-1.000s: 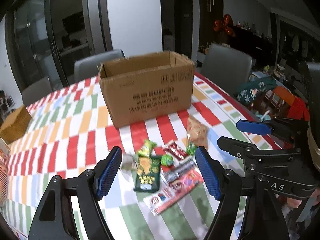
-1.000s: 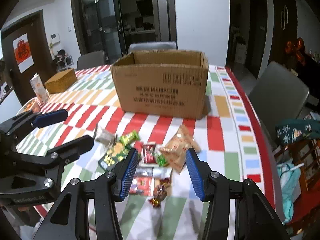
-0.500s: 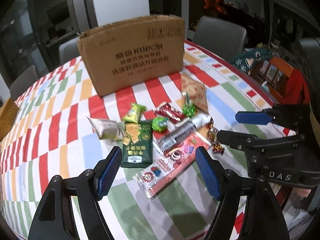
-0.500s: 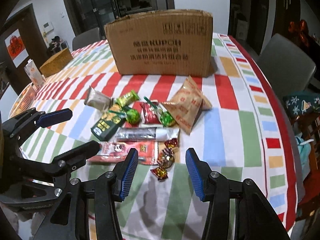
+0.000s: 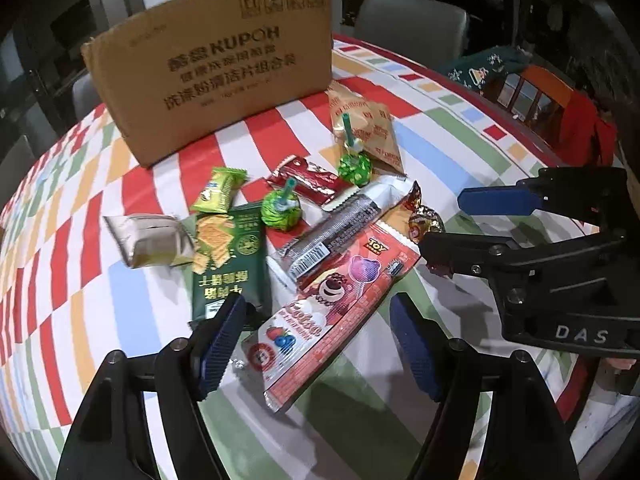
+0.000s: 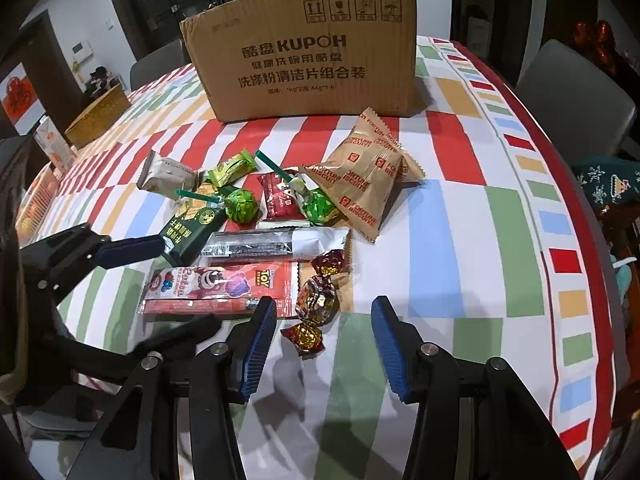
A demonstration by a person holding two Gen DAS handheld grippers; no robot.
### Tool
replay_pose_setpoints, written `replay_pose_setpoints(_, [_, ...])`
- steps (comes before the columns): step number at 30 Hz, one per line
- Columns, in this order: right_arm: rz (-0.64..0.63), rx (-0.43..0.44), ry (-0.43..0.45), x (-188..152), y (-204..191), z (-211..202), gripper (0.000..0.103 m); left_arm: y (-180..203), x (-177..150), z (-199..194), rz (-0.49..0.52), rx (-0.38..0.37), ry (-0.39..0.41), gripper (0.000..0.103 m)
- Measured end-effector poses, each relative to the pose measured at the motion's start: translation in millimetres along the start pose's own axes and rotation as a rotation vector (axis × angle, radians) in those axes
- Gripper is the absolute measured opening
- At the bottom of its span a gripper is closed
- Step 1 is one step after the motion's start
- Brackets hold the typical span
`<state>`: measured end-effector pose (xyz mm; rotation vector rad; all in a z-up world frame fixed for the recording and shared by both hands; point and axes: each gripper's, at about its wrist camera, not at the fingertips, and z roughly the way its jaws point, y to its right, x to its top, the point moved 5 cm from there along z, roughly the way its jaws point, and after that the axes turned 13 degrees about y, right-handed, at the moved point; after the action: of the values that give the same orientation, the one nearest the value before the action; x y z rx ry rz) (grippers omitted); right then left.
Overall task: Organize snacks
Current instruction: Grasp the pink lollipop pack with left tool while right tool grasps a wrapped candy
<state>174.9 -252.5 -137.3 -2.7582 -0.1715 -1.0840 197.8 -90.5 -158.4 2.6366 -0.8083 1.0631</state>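
Both tongs, left tongs and right tongs, hang released over the snack pile; the slick red packet may slide on the counter if pinched flat

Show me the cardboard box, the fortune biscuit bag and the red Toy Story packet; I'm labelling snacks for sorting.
cardboard box (image 6: 304, 60): right wrist view, on its printed front wall.
fortune biscuit bag (image 6: 364, 176): right wrist view, middle of the tan wrapper.
red Toy Story packet (image 5: 336, 300): left wrist view, on the bear picture.

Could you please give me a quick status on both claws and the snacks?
Left claw open over pink candy pack. Right claw open at foil candies. Cardboard box behind pile, nothing blocking.
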Motion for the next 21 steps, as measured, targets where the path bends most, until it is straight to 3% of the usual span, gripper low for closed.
replay_pose_setpoints(6, [0.002, 0.002, -0.004, 1, -1, 6, 0.050, 3, 1, 4, 0.016, -0.003, 0.003, 0.060])
replay_pose_setpoints(9, [0.007, 0.004, -0.006, 0, 1, 8, 0.048, 8, -1, 3, 0.009, -0.058, -0.028, 0.050])
replay_pose_setpoints(11, [0.009, 0.002, -0.008, -1, 3, 9, 0.048, 10, -4, 5, -0.028, -0.095, -0.051, 0.050])
replay_pose_setpoints(21, [0.024, 0.002, -0.015, -3, 9, 14, 0.037, 10, 4, 13, -0.061, -0.071, -0.035, 0.049])
